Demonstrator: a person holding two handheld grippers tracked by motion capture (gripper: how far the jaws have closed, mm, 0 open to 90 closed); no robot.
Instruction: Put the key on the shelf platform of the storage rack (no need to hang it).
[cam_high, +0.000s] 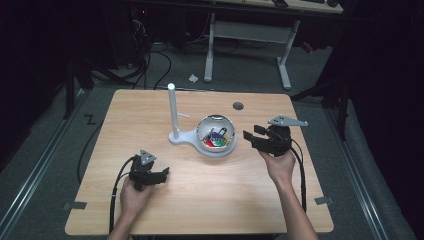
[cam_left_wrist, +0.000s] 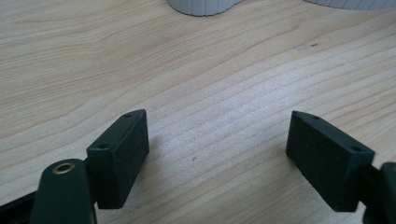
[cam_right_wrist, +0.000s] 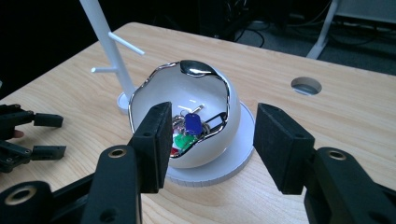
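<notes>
High view: keys untouched in white bowl at frame center, nothing on stand pegs; right claw released beside bowl, left claw released lower left, idle.

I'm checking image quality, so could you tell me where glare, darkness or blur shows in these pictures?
High view: the table is evenly lit, the surroundings are nearly black. Right gripper view: glare on the bowl's chrome rim, and the right claw close up looks soft. Left gripper view: a pale sheen on the wood between the left claw's open jaws.
</notes>
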